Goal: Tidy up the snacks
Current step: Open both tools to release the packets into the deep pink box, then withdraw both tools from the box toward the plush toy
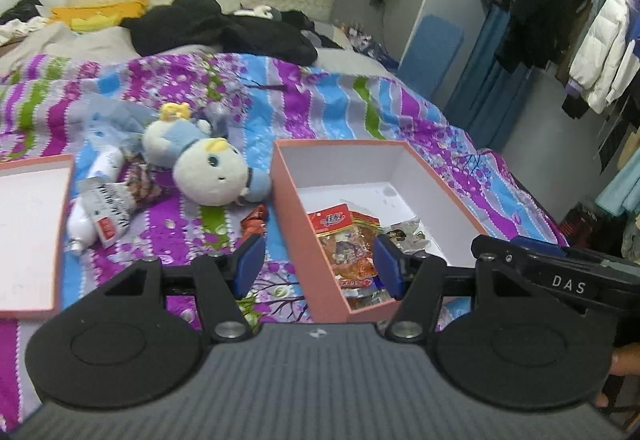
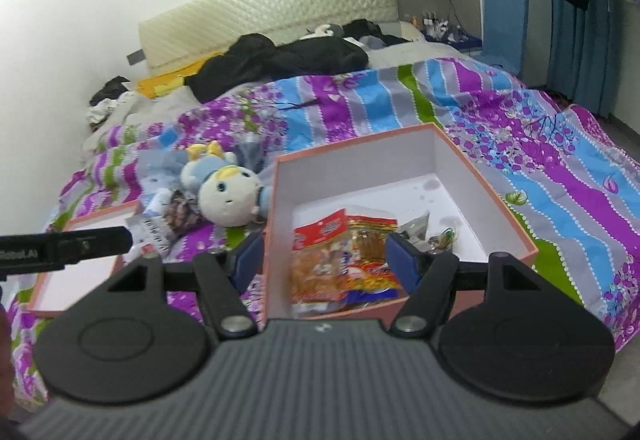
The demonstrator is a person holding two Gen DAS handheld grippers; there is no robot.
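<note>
- Both tools are held above the near edge of a bed [image 1: 340, 87] covered with a striped floral quilt; the left hand-held gripper [image 1: 318, 264] is seen with its blue pads spread apart and nothing between them.
- The right hand-held gripper [image 2: 324, 260] is likewise spread wide and empty, poised over the near end of the pink box [image 2: 280, 232].
- Several snack packets [image 2: 340, 260] are already lying in the near half of the box, red and orange ones on top of others; the far half is bare.
- One small orange-red wrapper [image 1: 254, 222], probably a snack though it is blurred, is left on the quilt just left of the box wall.
- A plush doll [image 1: 212, 167] and a white bottle [image 1: 82, 228] lie further left, beside the box lid [image 1: 36, 232].
- The remaining wrapper is best approached by the left tool from above, with the pads lowered on either side of it, so that only the wrapper and no quilt fabric is pinched.
- The lift should be carried clear of the box wall, and the release made low over the bare far half.
</note>
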